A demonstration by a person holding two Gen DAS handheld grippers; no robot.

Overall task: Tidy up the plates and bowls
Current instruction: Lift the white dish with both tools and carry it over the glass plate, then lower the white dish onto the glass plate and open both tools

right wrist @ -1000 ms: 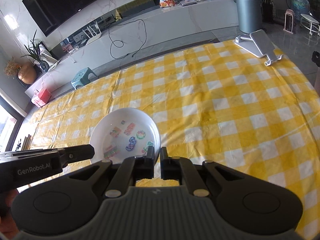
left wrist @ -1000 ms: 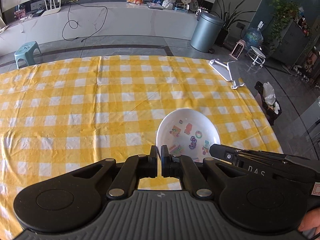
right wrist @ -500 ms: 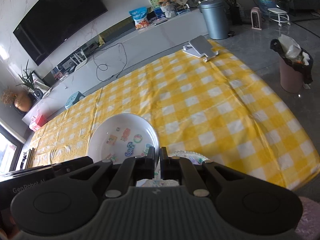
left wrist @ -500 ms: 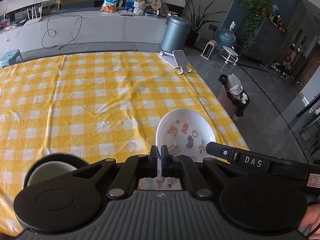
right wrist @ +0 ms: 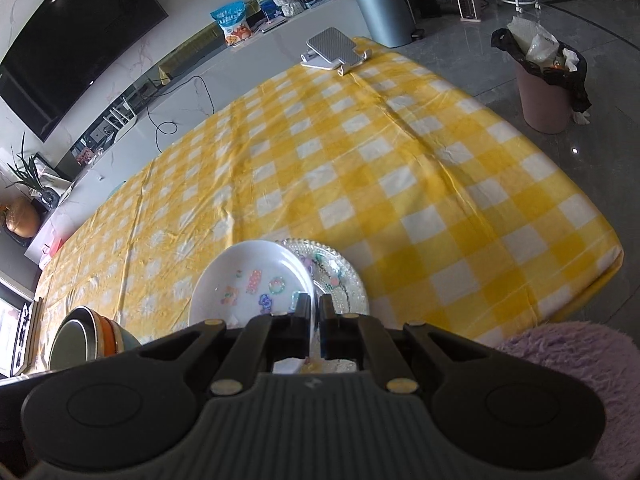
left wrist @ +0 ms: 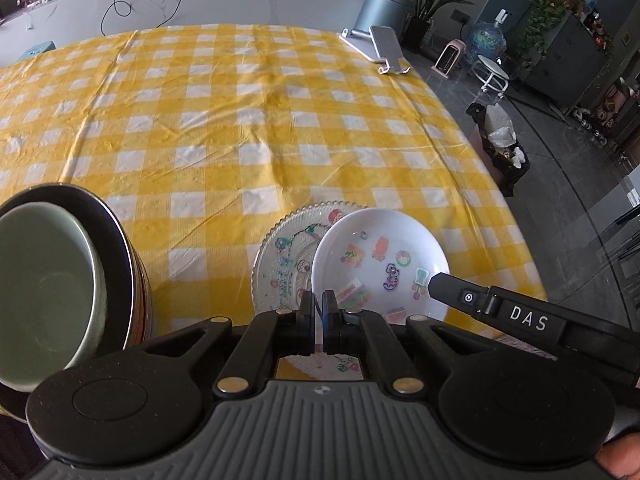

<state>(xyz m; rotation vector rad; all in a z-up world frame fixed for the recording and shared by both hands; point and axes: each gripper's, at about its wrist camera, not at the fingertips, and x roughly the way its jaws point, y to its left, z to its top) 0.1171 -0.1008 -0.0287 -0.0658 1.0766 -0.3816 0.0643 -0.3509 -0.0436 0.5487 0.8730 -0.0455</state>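
Gripping the white sticker-patterned plate (left wrist: 380,260) by its near rim, the left gripper (left wrist: 319,312) and right gripper (right wrist: 315,314) are both clamped tight, holding it over one beaded glass plate (left wrist: 286,256) near the tablecloth's (left wrist: 240,120) near right corner. It looks stiff, glossy and breakable, so rim holds seem wisest. One nested bowl stack (left wrist: 60,276), green bowl inside, is sitting near the near left edge.

Yellow-white checked cloth (right wrist: 360,168) covers the worktop. Dark grey glossy floor (right wrist: 580,12). Long white marble console (left wrist: 200,4) along the wall, big black TV (right wrist: 68,36) above. Grey bin (right wrist: 384,8), pink wastebasket (right wrist: 544,96), plants (left wrist: 556,8). Daylight.
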